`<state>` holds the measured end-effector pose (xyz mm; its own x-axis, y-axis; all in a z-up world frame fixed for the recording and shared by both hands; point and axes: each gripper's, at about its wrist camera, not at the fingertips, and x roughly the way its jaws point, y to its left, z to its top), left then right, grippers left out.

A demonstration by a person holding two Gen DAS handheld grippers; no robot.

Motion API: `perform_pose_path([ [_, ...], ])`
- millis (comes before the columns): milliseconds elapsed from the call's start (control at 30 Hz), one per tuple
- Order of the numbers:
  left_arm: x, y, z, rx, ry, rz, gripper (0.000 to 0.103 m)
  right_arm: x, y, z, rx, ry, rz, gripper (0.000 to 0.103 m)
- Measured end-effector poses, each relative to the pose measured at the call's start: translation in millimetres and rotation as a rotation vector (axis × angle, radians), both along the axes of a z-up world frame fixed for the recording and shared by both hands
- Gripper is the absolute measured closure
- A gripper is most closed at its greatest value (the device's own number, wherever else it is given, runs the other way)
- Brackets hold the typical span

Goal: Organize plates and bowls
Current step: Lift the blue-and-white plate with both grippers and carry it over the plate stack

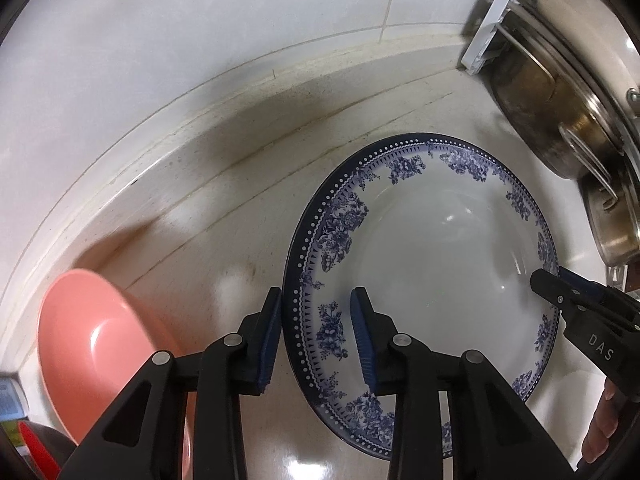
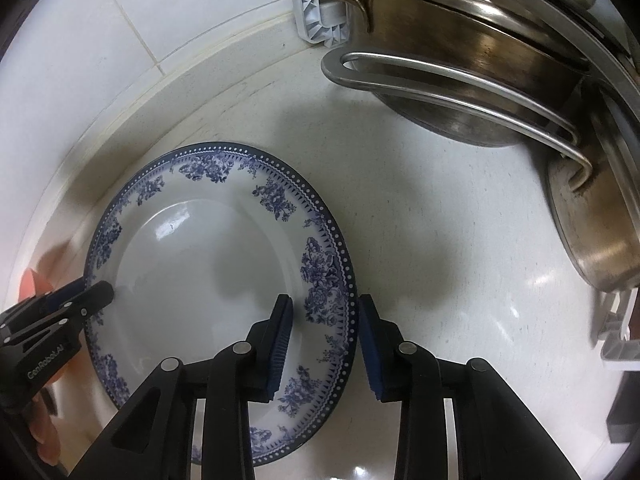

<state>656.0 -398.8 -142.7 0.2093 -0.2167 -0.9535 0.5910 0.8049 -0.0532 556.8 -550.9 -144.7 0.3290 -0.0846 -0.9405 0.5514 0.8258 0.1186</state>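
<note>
Two hand-held grippers straddle opposite edges of the blue-and-white plate [image 1: 432, 240], which lies flat on the pale bench [image 1: 224, 240] near the tiled wall. Your left hand-held gripper [image 1: 318, 340] has one pad outside the rim and one over the plate's inner face, with a clear gap between them, so it is released and not yet biting. Your right hand-held gripper [image 2: 324, 344] sits the same way on the far rim: pads spread either side of the patterned border, nothing pinched.

To do this well, settle each pad squarely over the rim before you squeeze; the glaze looks slick, and I judge a shallow bite would slide off. Close both sides together so the plate does not skate toward the pink bowl [image 1: 104, 344] beside your left hand-held gripper. Lift level, since tilting would load one grip alone.

Mind the steel pans [image 2: 480, 92] leaning in the rack [image 2: 320, 20] on your right; swing the plate clear of their handles. Keep the lift slow until the plate's weight feels shared.
</note>
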Motion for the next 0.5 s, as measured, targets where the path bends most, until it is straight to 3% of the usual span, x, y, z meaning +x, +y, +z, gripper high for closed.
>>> perform_pose_path([
  [500,-39,33,47,-0.059,-0.04,0.026,0.069,-33,20,45,-0.056,-0.047,0.011,0.069],
])
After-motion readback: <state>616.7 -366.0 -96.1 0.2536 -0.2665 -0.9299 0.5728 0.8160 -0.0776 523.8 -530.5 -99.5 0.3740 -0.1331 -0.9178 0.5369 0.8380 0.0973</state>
